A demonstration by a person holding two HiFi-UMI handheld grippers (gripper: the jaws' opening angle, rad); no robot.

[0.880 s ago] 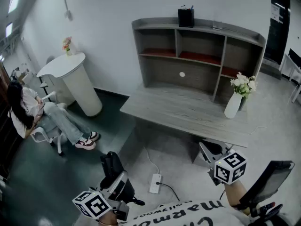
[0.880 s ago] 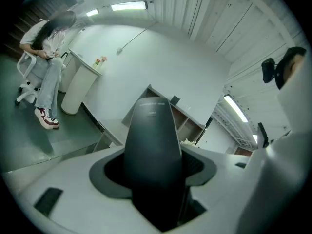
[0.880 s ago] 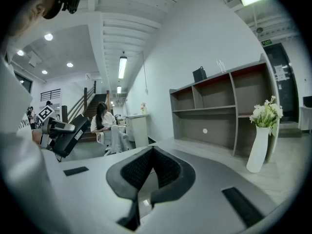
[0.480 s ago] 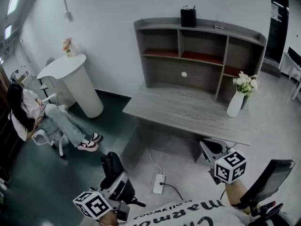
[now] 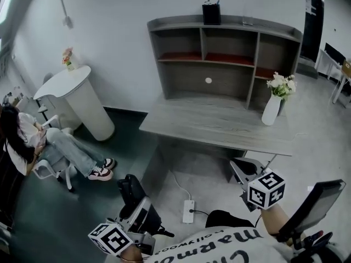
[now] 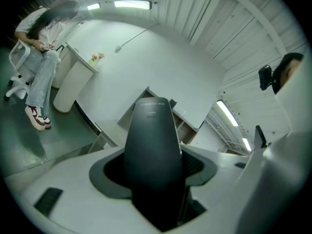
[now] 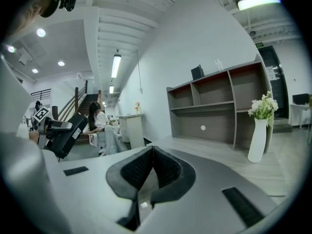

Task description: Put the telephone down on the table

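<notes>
Left tool [image 5: 137, 210] pinching the black telephone [image 6: 152, 145] by its lower half so the top pokes out past the pads, well apart from the bare grey counter [image 5: 219, 126] ahead, probably where it gets set down; right tool [image 7: 148, 172] pressed together, empty, likely not needed.

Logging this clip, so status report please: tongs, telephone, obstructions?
Left tongs clamped on the telephone, held short of the table. Right tongs shut, empty. White vase at the table's right end, rest of the top bare.
</notes>
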